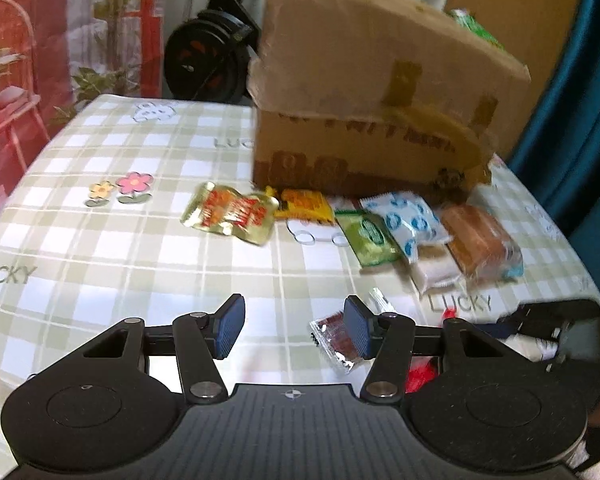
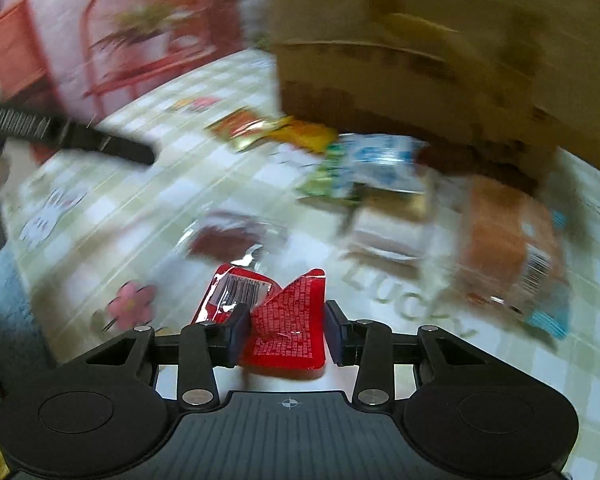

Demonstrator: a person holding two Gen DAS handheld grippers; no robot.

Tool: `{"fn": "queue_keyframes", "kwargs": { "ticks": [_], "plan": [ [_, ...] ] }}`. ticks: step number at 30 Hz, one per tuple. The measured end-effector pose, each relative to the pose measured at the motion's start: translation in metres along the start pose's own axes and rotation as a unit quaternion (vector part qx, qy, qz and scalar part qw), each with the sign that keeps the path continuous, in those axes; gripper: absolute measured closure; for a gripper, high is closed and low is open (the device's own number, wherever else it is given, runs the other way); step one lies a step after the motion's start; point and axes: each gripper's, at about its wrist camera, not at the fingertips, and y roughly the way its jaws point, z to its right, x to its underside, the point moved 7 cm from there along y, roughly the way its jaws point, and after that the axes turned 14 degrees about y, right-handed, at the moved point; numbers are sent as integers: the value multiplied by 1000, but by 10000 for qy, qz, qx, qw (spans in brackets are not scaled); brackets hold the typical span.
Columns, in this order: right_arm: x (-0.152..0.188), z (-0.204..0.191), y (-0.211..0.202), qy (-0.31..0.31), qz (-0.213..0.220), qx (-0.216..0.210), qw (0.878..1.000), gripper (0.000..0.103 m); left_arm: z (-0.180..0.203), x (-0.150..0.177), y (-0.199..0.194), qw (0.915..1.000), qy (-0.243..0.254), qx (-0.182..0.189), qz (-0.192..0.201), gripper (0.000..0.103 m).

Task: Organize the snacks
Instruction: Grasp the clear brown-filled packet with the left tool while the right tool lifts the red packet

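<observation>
Right gripper: fingers either side of crumpled red packet, left pad touching, right pad just clear; firm grip not certain. Left gripper: fingers apart, nothing between, dark red packet behind right pad. Snack row on checked tabletop before cardboard box: gold pouch, green packet, blue-white packet, brown cake.
</observation>
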Motion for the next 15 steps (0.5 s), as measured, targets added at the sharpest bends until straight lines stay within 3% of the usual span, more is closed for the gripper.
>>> {"fn": "queue_keyframes", "kwargs": {
  "ticks": [8, 15],
  "plan": [
    [2, 41, -19, 788, 375, 297, 9957, 67, 35, -1, 39, 9934, 1108, 285, -77, 46],
    [-1, 55, -31, 1008, 587, 354, 9925, 67, 66, 4, 66, 9765, 2013, 734, -219, 40]
  ]
}}
